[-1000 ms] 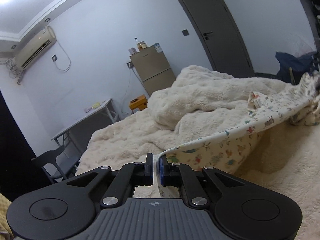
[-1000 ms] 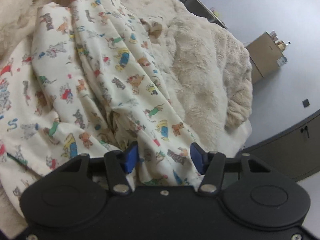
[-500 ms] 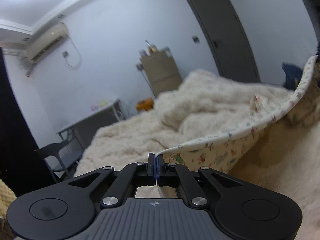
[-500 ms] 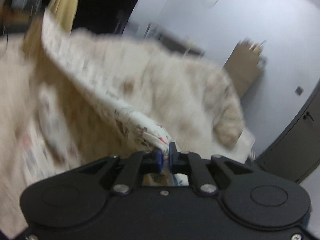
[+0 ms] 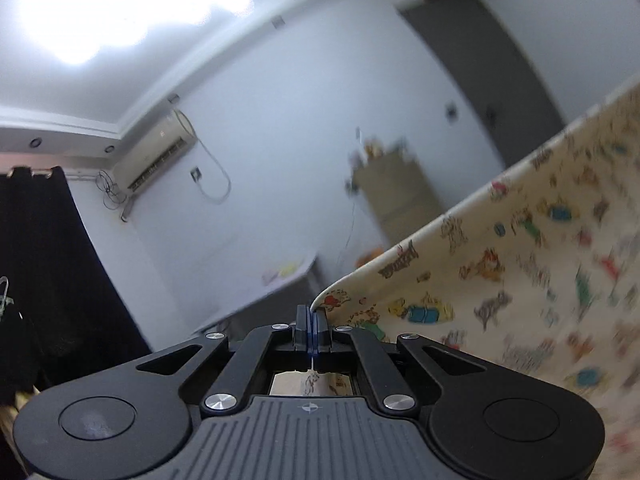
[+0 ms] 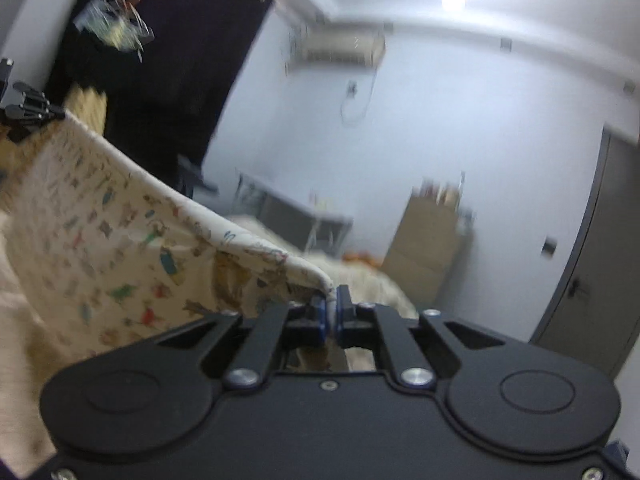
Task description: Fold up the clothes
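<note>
Lift-and-spread step. Left tool (image 5: 312, 322) and right tool (image 6: 330, 312) each pinch a corner of the printed garment (image 5: 500, 280), hanging taut between them above the bed (image 6: 372, 276). Next, probably: lay flat, views blurred.

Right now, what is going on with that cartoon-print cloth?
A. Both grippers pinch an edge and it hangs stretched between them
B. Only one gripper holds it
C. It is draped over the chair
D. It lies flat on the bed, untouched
A: the left gripper and the right gripper are each shut on a corner of the printed cloth, which spans between them in the air.
</note>
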A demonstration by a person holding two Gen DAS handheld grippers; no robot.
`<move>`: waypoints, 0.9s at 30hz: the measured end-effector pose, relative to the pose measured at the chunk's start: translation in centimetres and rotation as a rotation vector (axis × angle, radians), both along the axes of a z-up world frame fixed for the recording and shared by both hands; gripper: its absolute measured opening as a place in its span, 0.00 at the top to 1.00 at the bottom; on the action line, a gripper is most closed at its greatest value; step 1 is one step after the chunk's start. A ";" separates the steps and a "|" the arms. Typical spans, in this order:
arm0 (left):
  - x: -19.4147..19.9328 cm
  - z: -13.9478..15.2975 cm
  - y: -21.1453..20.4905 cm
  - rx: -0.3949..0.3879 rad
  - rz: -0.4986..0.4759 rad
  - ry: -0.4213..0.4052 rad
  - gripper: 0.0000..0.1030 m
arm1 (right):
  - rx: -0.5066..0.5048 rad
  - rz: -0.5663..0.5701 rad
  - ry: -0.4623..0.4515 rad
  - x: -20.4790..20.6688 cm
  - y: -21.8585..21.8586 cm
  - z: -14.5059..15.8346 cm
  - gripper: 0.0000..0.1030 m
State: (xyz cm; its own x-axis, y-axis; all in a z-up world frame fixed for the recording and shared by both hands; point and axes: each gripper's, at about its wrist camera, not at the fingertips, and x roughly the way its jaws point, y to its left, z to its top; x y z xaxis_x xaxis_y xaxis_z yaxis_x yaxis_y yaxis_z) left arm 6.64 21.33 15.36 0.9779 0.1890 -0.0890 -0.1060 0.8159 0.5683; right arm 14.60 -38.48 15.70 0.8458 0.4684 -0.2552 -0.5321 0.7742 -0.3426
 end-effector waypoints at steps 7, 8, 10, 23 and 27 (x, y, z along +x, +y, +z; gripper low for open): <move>19.5 -9.7 2.2 -0.161 0.209 0.393 0.69 | -0.282 -0.295 0.219 15.6 8.1 -10.7 0.70; 20.7 -11.7 3.5 -0.214 0.277 0.449 0.69 | -0.327 -0.321 0.228 16.1 9.1 -12.1 0.71; 21.2 -14.0 5.6 -0.313 0.345 0.504 0.69 | -0.401 -0.332 0.222 15.9 10.9 -14.6 0.65; 14.8 -20.7 11.1 -0.569 0.273 0.536 0.41 | 0.123 -0.308 0.386 0.3 7.3 -11.4 0.38; 18.6 -24.1 12.9 -0.697 0.270 0.565 0.57 | 0.234 -0.175 0.454 -2.3 8.0 -11.7 0.38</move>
State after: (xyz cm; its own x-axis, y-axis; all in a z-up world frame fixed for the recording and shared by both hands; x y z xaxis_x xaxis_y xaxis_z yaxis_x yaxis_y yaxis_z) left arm 25.22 34.21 -8.73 0.6862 0.1282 -0.7160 -0.1987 0.9799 -0.0150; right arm 12.32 -30.46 4.01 0.7452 0.4184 -0.5193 -0.4425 0.8928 0.0843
